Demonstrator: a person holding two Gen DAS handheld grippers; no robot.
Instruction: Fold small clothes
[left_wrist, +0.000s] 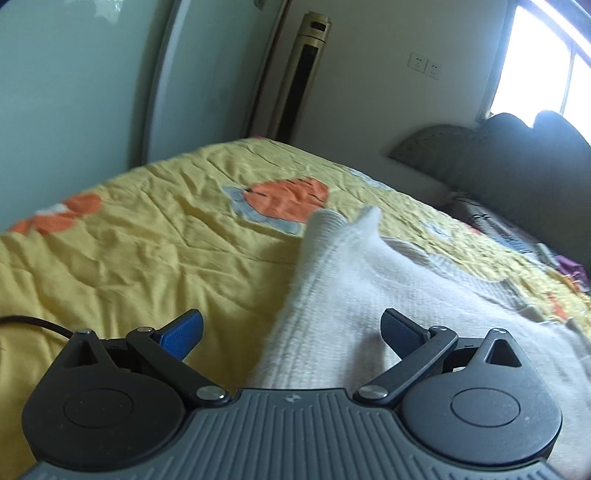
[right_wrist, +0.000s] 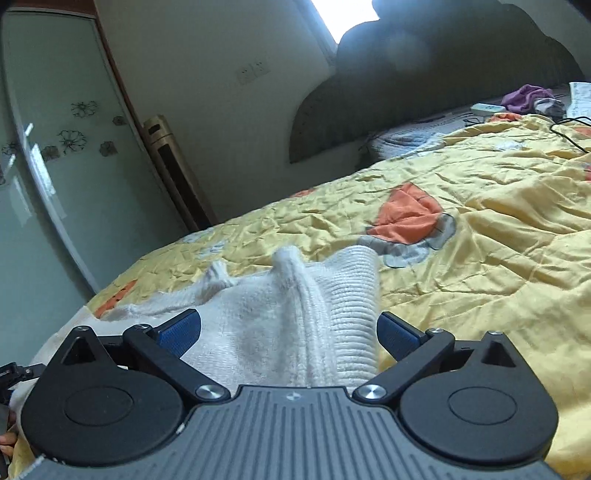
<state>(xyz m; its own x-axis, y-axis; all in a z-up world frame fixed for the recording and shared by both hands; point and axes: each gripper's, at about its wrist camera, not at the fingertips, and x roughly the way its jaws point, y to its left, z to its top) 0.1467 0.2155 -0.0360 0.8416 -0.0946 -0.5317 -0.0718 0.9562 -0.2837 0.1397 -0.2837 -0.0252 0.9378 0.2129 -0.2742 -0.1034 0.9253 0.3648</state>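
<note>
A rumpled yellow bedspread (left_wrist: 110, 258) fills the room's bed. Both the left gripper (left_wrist: 291, 332) and right gripper (right_wrist: 288, 328) are spread wide, holding nothing, with the white knit garment (right_wrist: 280, 325) bunched between their fingers and running ahead. Closing now could pinch several layers or the bedspread.

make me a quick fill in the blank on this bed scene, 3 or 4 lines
1. The white knit garment lies on a quilt whose main colour is ____.
2. The pads on the left gripper are coloured ____.
3. The jaws of the right gripper stand ____, with the garment between them.
4. The patch sewn on the quilt is ____.

Answers: yellow; blue; open; orange
</note>
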